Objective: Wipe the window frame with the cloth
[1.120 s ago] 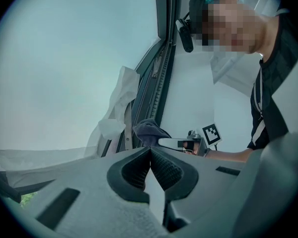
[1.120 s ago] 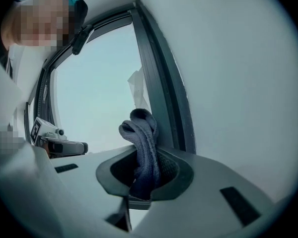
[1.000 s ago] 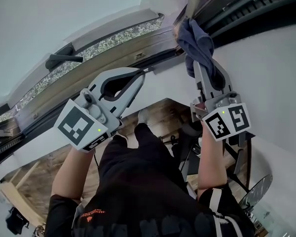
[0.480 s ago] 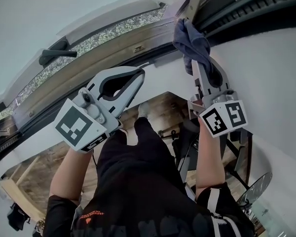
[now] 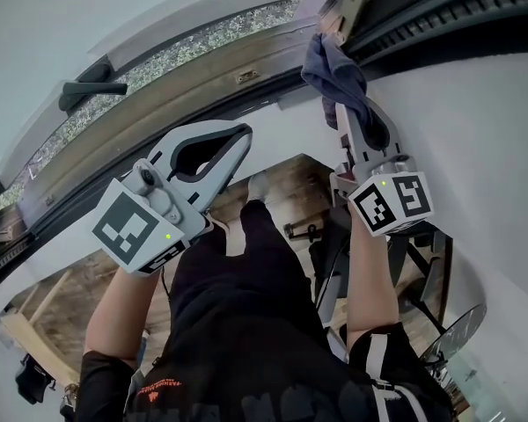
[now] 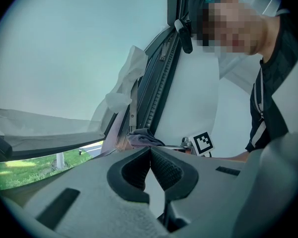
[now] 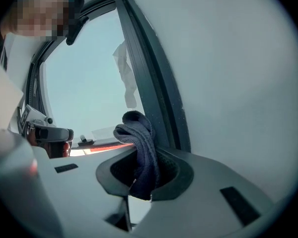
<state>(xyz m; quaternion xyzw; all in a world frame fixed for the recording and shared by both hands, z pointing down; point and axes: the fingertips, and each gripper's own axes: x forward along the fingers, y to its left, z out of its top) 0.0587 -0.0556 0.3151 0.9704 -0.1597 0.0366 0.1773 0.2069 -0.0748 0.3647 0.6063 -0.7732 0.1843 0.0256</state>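
1. The left gripper [image 5: 240, 135] is held up on the person's left arm, away from the window and clear of everything. In its own view the left gripper [image 6: 150, 150] has its pads closed tip to tip, with nothing between them.
2. The right gripper [image 5: 355, 121] is raised higher and further in, and its marker cube faces the head camera.
3. In its own view the right gripper [image 7: 144, 158] is clamped on the cloth [image 7: 138, 139]. A dark blue fold runs down through the pads, and a short end hangs below them.
4. Above the right jaws the cloth [image 5: 331, 67] is bunched into a wad. The top of the wad touches the frame [image 5: 440, 14] near its corner.
5. From the left gripper view the cloth [image 6: 142, 137] shows as a small heap at the foot of the frame [image 6: 159, 83], beyond the closed pads.
6. In the right gripper view the frame [image 7: 150, 78] is a dark bar running up and away, just behind the cloth. A white wall [image 7: 238, 73] lies to its right.
7. A dark handle [image 5: 89, 90] sits on the sash, well apart from both grippers.
8. Past the frame is pale glass [image 6: 74, 58], with a strip of grass [image 6: 25, 172] low outside.
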